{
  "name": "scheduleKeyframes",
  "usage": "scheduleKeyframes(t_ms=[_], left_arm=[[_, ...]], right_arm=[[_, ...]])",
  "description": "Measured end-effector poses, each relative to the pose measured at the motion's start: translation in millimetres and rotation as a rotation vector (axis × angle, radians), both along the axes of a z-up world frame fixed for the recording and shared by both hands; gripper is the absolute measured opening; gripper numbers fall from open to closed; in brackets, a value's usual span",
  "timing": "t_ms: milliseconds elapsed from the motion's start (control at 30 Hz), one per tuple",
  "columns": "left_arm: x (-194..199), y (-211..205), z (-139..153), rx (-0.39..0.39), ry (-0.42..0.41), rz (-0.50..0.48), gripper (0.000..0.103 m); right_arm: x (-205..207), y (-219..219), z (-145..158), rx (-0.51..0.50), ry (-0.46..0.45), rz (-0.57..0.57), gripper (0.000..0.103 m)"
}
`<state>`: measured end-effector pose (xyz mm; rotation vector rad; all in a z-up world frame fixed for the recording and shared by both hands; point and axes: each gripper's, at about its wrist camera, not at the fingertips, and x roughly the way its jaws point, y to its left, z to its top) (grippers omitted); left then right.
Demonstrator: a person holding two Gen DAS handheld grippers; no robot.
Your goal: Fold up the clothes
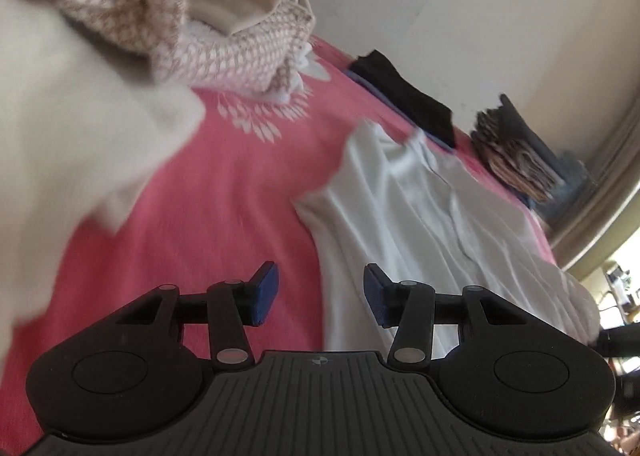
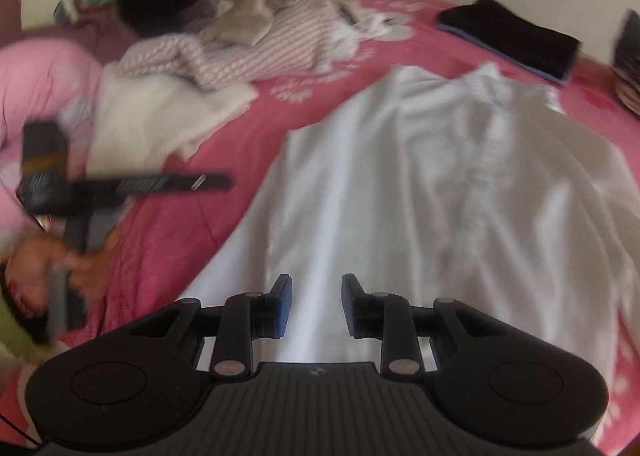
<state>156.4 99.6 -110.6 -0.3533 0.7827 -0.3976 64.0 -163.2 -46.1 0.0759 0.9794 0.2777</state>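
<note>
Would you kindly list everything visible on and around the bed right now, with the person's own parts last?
bedspread: one, pink with white flower print, under everything.
white garment: one, white, spread flat mid-bed, before both tongs.
unfolded pile: one heap, beige and pink-white knit pieces, far left of the white garment.
cream garment: one, cream, beside the heap.
folded dark clothes: one stack, black over blue, far edge near the wall.
patterned stack: one, brown-patterned, right of the dark stack; too blurred to identify.
left tongs: one, black with blue pads, open, empty.
right tongs: one, black with blue pads, open, over the white garment.
hand: one, holding the left tool's handle.
</note>
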Motion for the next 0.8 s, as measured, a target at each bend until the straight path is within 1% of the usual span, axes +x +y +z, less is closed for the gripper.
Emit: scheduleKeyframes(t_ms=[67, 167, 200, 267, 333, 400, 433, 467, 533, 633, 767, 800], left_arm=[[16.4, -6.4, -5.6, 0.031, -0.01, 0.004, 0.047], [28.3, -4.1, -11.1, 0.02, -0.014, 0.02, 0.046], [29.1, -4.1, -12.1, 0.02, -0.026, 0.025, 0.046], [33.5, -5.5, -15.5, 0.035, -0.051, 0.021, 0.046], [37.6, -10.4, -19.6, 0.07, -0.065, -0.007, 0.046], [38.8, -13.6, -22.2, 0.09, -0.076, -0.029, 0.046], [38.3, -14.8, -22.6, 0.099, -0.093, -0.04, 0.046], [38.0, -16.2, -22.9, 0.108, -0.11, -0.051, 0.046], [39.6, -21.2, -24.3, 0.139, -0.14, -0.07, 0.046], [41.9, -30.0, -27.5, 0.193, -0.178, -0.094, 0.046], [38.7, -40.8, -32.4, 0.27, -0.217, -0.101, 0.046], [37.7, -43.0, -33.0, 0.285, -0.225, -0.099, 0.046]], right_arm=[[15.2, 5.9, -7.4, -0.013, 0.021, 0.009, 0.029], [37.3, -2.0, -7.0, -0.011, 0.0, -0.016, 0.029], [49.2, -10.3, -5.4, 0.005, -0.009, -0.044, 0.029], [81.0, -30.4, -2.9, 0.067, -0.019, -0.12, 0.029], [118.7, -48.6, -7.1, 0.168, -0.008, -0.183, 0.03], [157.1, -63.7, -15.7, 0.263, 0.019, -0.225, 0.037], [173.5, -67.4, -21.5, 0.286, 0.031, -0.239, 0.041], [189.6, -70.6, -27.2, 0.304, 0.042, -0.252, 0.043], [218.7, -71.4, -37.5, 0.291, 0.045, -0.26, 0.043], [250.9, -69.5, -54.4, 0.236, 0.046, -0.274, 0.043], [271.8, -69.0, -70.8, 0.218, 0.052, -0.268, 0.042], [274.2, -68.6, -74.5, 0.216, 0.056, -0.263, 0.04]])
